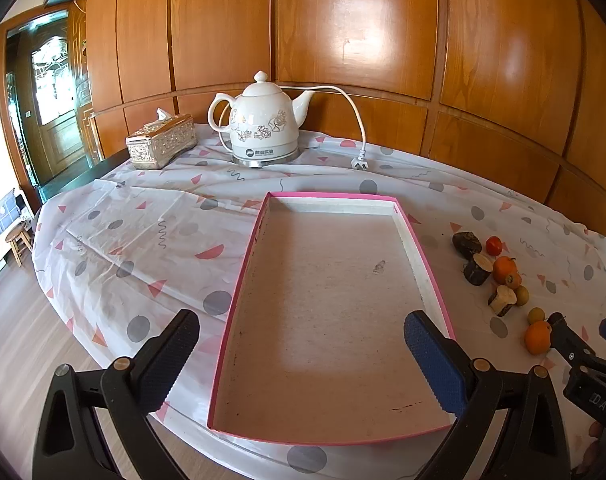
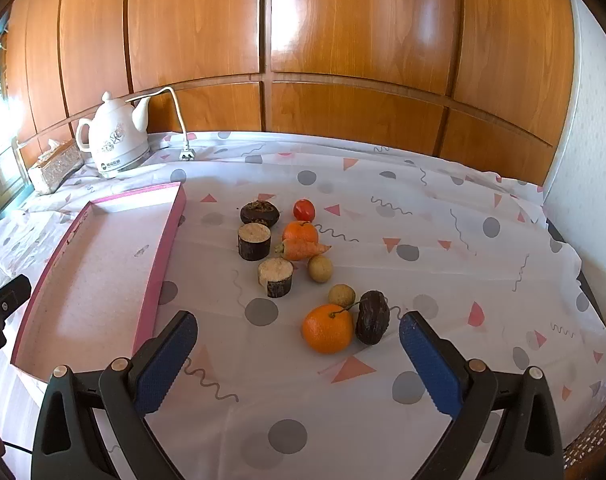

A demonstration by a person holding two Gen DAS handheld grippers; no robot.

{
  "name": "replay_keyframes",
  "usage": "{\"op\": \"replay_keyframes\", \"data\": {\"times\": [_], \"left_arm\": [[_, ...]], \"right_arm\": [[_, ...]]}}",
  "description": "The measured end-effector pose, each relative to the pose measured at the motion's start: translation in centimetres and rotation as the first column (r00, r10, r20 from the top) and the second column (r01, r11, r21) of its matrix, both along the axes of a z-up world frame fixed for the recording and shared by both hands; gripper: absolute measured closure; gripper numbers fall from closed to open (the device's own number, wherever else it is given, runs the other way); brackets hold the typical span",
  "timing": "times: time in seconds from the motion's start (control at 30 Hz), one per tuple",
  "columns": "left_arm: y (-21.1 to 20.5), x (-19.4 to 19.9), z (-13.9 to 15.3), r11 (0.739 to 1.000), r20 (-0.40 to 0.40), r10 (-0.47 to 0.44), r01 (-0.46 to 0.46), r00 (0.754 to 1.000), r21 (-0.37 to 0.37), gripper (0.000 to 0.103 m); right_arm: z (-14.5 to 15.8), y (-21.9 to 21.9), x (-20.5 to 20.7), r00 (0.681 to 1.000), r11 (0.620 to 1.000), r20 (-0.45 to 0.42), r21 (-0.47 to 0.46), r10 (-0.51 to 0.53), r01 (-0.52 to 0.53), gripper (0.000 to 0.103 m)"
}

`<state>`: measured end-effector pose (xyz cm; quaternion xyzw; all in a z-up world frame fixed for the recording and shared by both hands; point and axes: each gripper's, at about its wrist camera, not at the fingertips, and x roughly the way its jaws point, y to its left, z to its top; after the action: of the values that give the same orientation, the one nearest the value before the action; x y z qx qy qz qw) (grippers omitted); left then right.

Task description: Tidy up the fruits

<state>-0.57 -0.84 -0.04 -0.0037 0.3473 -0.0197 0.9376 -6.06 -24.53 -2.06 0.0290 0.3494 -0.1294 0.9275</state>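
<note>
A shallow pink-rimmed tray (image 1: pixel 423 256) (image 2: pixel 171 232) lies bare on the patterned tablecloth. To its right sits a cluster of produce: a near orange (image 2: pixel 328 328) (image 1: pixel 537 337), a dark wrinkled fruit (image 2: pixel 372 317), two small tan round fruits (image 2: pixel 342 295), a carrot (image 2: pixel 303 249), a second orange (image 2: pixel 299 232), a small tomato (image 2: pixel 304 209) and three dark cut stumps (image 2: pixel 254 241). My right gripper (image 2: pixel 297 334) is open, just short of the near orange. My left gripper (image 1: pixel 301 334) hangs open over the tray's near end. The right gripper (image 1: pixel 579 330) shows at the left wrist view's right edge.
A white ceramic kettle (image 1: pixel 265 120) with its loose cord and plug (image 1: pixel 359 165) stands at the back of the table, next to a silver tissue box (image 1: pixel 161 140). Wooden wall panels rise behind. The table's rounded edge drops to the floor at the left, near a small stool (image 1: pixel 18 238).
</note>
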Motion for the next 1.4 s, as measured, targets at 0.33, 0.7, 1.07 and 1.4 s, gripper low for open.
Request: {"op": "replay_keyframes", "data": {"times": [0.33,0.7,1.07,1.4], "left_arm": [[0.0,0.0,0.0,1.000,-0.001,-0.002,0.002,1.000,-0.001,0.000],[-0.5,-0.1,0.0,0.999,-0.006,-0.045,0.045,0.999,-0.019,0.000],[-0.6,0.1,0.1,0.977,-0.026,-0.143,0.137,0.989,-0.163,0.000],[-3.6,1.2,0.5,0.952,-0.050,-0.292,0.285,0.955,-0.107,0.000]], "right_arm": [[0.2,-0.1,0.0,1.000,1.000,0.002,-0.003,-0.005,0.005,0.000],[0.9,-1.6,0.2,1.000,1.000,0.008,-0.020,-0.015,0.015,0.001],[2.6,-9.8,1.1,0.991,0.992,-0.045,0.016,-0.123,0.123,0.001],[3.7,-20.3,1.5,0.952,0.960,-0.119,-0.036,-0.281,0.278,0.001]]}}
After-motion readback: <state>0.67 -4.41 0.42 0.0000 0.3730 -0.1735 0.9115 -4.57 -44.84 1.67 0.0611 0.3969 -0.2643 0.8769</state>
